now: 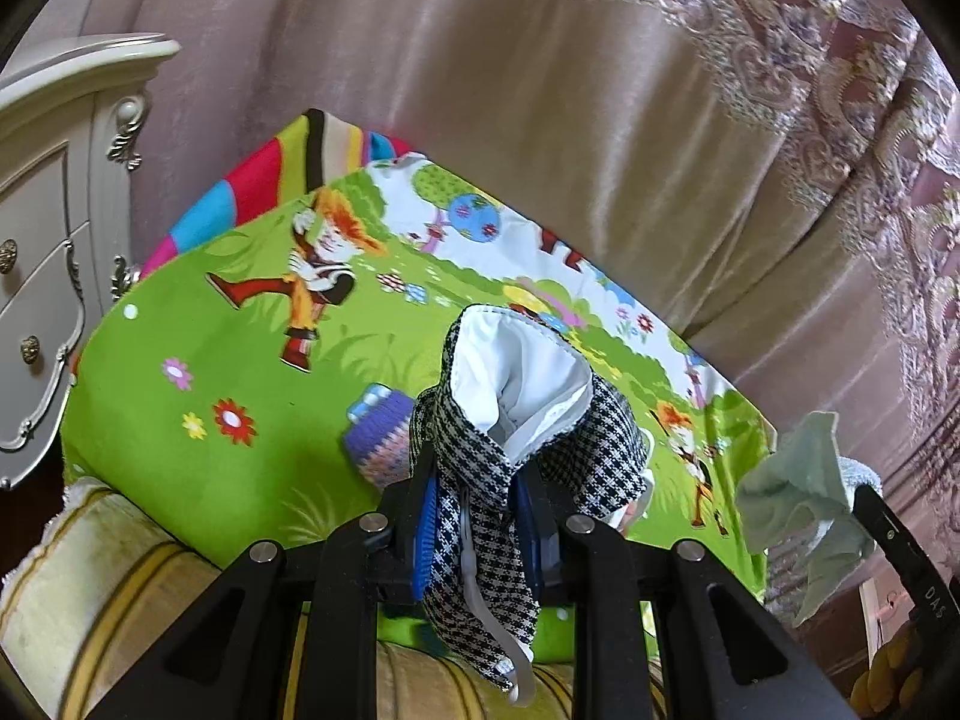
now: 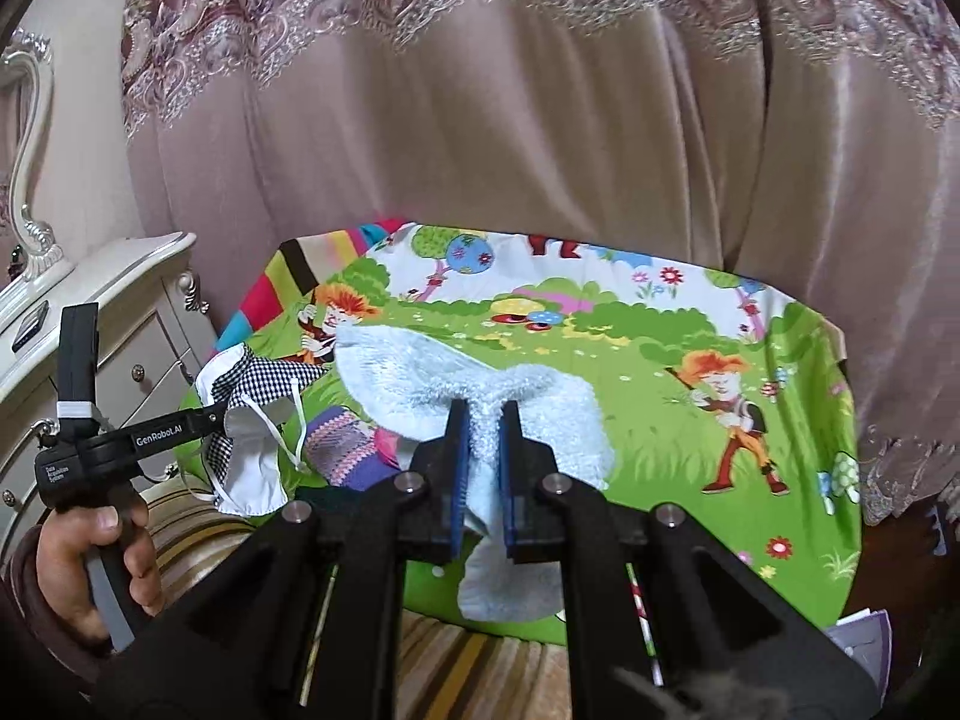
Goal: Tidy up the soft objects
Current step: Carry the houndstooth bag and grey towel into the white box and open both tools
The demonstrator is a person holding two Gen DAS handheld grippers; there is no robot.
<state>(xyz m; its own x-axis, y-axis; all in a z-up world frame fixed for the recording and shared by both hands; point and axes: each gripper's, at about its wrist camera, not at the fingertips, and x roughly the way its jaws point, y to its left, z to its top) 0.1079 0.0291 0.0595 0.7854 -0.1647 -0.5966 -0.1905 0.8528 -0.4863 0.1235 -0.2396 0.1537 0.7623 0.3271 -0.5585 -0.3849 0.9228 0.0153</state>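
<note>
From the left wrist camera, the left gripper has its jaws clamped on a checked face mask. The mask's black-and-white houndstooth outside wraps a white lining, which opens upward above the blue pads, and a white ear loop hangs below the jaws. Beneath it lies a bright cartoon cloth (green grass, flowers, a red-haired figure), spread over a striped, multicoloured cover. A small purple knitted item rests on the cloth just left of the mask. At the right edge, the right gripper holds a pale blue towel that droops from it. A white carved dresser stands on the left, and a mauve curtain with a lace border fills the background. A yellow-striped cushion sits at the lower left.

From the right wrist camera, the right gripper is closed tightly on the fluffy pale blue towel, which spreads out beyond the fingertips and also hangs below the pads above the cartoon cloth. To the left, a hand grips the handle of the left gripper, whose tip pinches the checked face mask; the mask dangles clear of the cloth. The purple knitted item lies beside it. The dresser and curtain stand behind.
</note>
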